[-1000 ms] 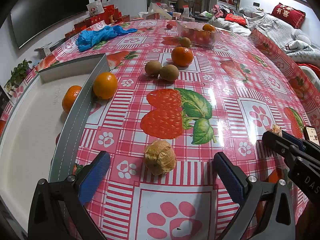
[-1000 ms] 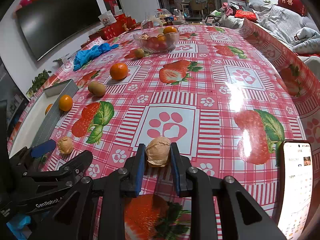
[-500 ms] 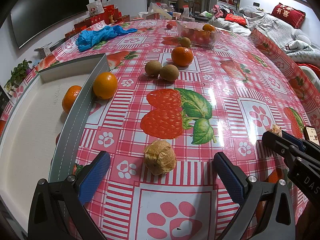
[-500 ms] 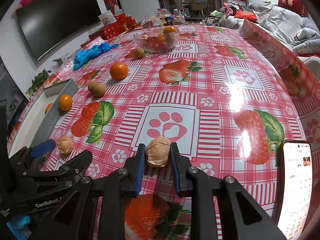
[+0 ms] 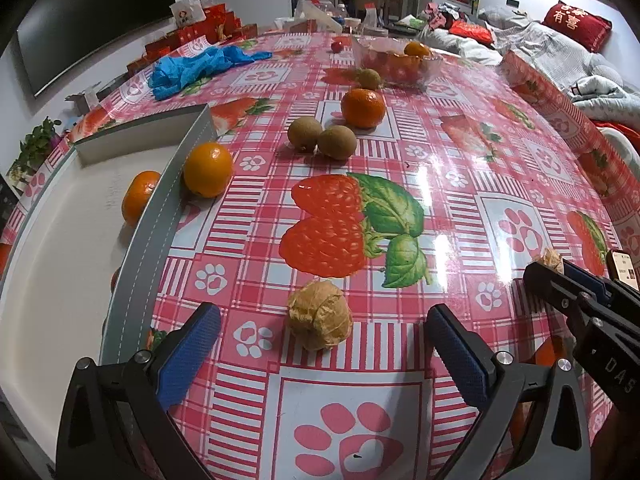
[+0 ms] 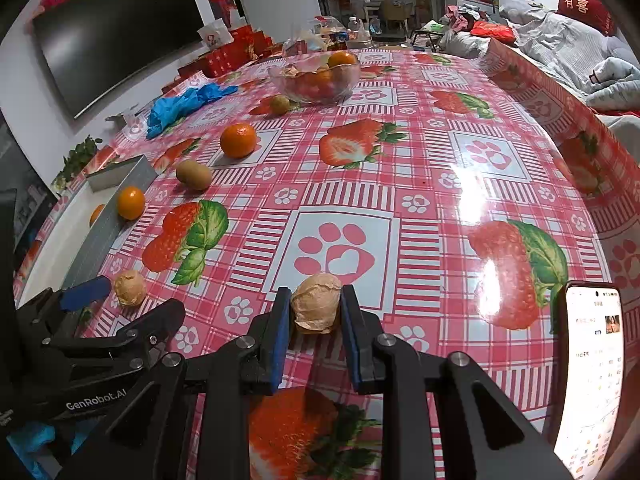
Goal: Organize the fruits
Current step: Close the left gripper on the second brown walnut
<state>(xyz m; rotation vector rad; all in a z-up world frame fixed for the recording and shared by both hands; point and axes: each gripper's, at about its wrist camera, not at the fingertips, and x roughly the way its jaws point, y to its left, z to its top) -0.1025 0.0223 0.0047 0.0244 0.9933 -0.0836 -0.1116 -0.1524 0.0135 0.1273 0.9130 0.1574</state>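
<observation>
Right claw [image 6: 316,316] grips a tan paper-husked round fruit [image 6: 316,308] on the bench [image 6: 400,168]
Left claw [image 5: 320,344] hangs wide open around a second tan husked fruit [image 5: 320,314], touching neither blue pad, beside the grey-walled white tray [image 5: 140,264]

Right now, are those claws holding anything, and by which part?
The right gripper pinches a papery husked fruit by its sides. The left gripper holds nothing.
</observation>
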